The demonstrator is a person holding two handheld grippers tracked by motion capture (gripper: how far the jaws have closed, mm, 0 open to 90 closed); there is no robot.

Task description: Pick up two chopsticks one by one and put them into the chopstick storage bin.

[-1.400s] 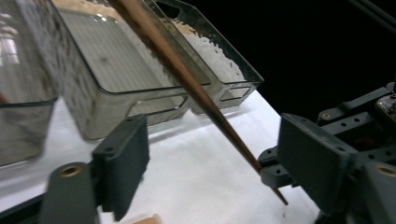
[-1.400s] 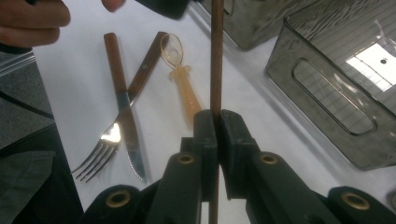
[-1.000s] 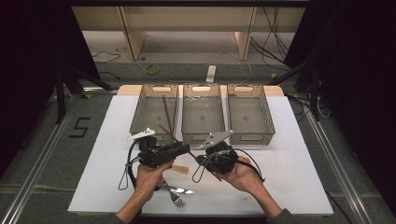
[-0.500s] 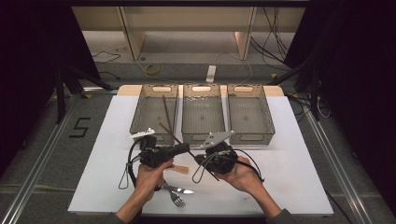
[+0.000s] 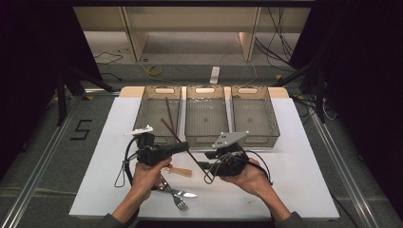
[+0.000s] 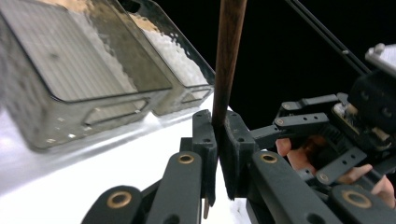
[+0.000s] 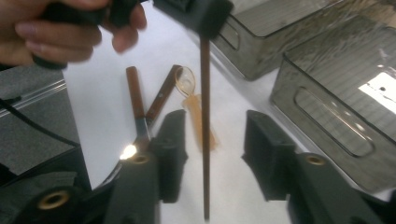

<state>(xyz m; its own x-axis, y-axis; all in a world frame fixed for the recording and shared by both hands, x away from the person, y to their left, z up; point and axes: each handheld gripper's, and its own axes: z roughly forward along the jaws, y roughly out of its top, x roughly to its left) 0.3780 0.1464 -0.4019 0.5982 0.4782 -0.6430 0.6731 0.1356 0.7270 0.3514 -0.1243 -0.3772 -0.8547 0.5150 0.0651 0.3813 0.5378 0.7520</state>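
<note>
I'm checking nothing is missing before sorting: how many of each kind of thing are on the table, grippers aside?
Clear bins: 3
Chopsticks: 2
Wooden-handled cutlery: 2
Amber plastic spoon: 1
Total: 8

Left gripper (image 6: 218, 140): black jaws clamped on a dark brown wooden chopstick (image 6: 229, 56), centre frame.
Clear plastic bins (image 6: 84, 79): upper left.
</note>
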